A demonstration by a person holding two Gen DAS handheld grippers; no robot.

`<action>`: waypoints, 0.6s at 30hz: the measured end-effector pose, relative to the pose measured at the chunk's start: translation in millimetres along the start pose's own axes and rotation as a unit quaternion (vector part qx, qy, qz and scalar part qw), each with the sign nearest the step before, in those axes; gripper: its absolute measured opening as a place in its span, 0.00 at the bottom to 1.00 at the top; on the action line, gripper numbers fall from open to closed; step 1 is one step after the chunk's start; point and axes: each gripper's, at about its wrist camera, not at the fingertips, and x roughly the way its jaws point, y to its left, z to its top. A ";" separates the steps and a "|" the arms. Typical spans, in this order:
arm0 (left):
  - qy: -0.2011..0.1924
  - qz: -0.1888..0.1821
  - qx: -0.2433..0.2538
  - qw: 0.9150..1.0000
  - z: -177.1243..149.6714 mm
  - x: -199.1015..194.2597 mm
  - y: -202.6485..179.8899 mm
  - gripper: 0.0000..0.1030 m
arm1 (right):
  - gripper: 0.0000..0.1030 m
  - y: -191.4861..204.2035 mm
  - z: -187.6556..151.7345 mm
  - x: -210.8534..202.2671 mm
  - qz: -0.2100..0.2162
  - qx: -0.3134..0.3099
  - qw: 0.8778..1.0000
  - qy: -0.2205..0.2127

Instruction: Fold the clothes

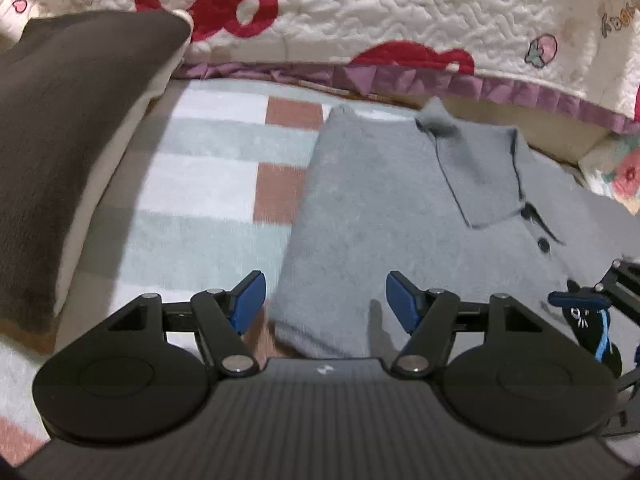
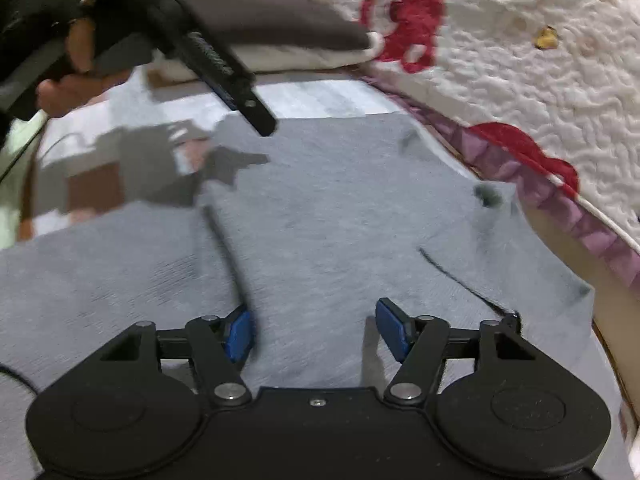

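Note:
A grey polo shirt with a dark-trimmed collar and dark buttons lies flat on a checked blanket, its left side folded in. My left gripper is open and empty, hovering over the shirt's near left edge. My right gripper is open and empty, low over the grey shirt. The left gripper, held in a hand, shows at the upper left of the right wrist view. A black cat patch sits on the shirt at the right.
A dark brown cushion lies at the left. A white quilt with red bear prints and a purple frill hangs along the back. A floral item sits at the far right.

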 end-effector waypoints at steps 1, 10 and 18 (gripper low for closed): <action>-0.011 -0.001 0.002 1.000 1.8 0.3 0.0 0.65 | 0.38 -8.5 -1.6 1.0 0.005 0.026 1.000 -0.007; -0.090 -0.023 -0.011 0.996 8.6 -10.5 -1.1 0.65 | 0.09 -73.4 49.9 -79.3 -0.086 0.020 0.989 -0.115; -0.046 0.017 0.197 0.979 -16.6 7.1 -75.1 0.73 | 0.10 -157.3 17.6 -111.2 -0.198 0.150 0.955 -0.162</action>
